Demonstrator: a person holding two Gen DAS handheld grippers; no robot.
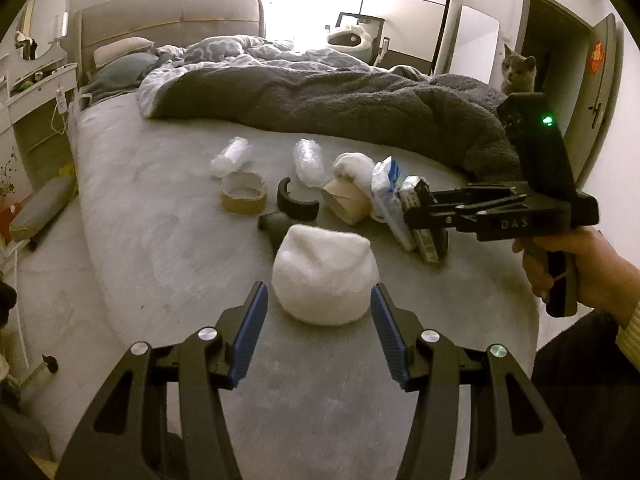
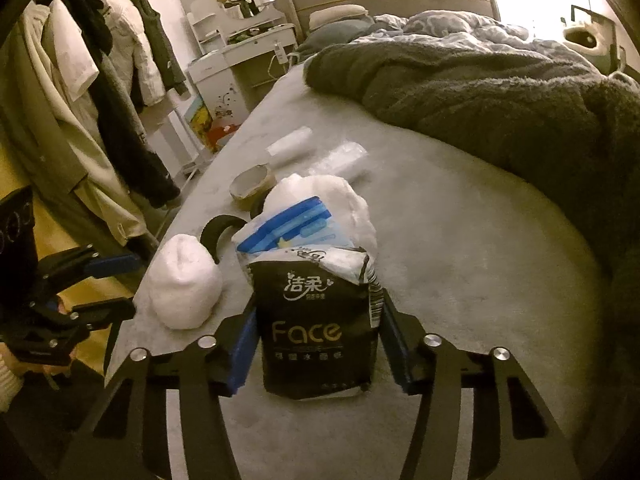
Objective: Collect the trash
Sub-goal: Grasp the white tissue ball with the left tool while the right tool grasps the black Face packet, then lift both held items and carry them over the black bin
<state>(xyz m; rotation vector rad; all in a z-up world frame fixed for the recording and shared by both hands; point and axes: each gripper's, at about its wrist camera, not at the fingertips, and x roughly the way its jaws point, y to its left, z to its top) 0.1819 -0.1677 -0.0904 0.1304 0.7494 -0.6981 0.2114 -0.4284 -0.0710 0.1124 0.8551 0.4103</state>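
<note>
Nearest in the left wrist view, the left gripper (image 1: 318, 328) is seen with its blue pads (image 1: 250, 332) spread apart on either side of a white wad of soft material (image 1: 324, 276), which rests on the grey bed sheet (image 1: 160, 220); a gap is visible on both sides, so nothing is gripped. In the right wrist view, the right gripper (image 2: 318, 344) is set around a black tissue pack (image 2: 316, 320) printed with "Face", which stands upright on the sheet. The left pad appears to touch the pack, while contact on the right side cannot be told for certain.

Behind the black pack a blue-and-white wrapper (image 2: 288, 228) is seen leaning against a second white wad (image 2: 320, 196). A little farther off, a curved black piece (image 1: 296, 200), a flattened cardboard tube (image 1: 346, 200) and a tape roll (image 1: 243, 192) are laid on the sheet. Beyond these, two crumpled clear plastic pieces (image 1: 308, 160) are found.

Farther back, a dark fleece blanket (image 1: 340, 108) is heaped across the bed, and a grey cat (image 1: 518, 70) is seen at its far edge
</note>
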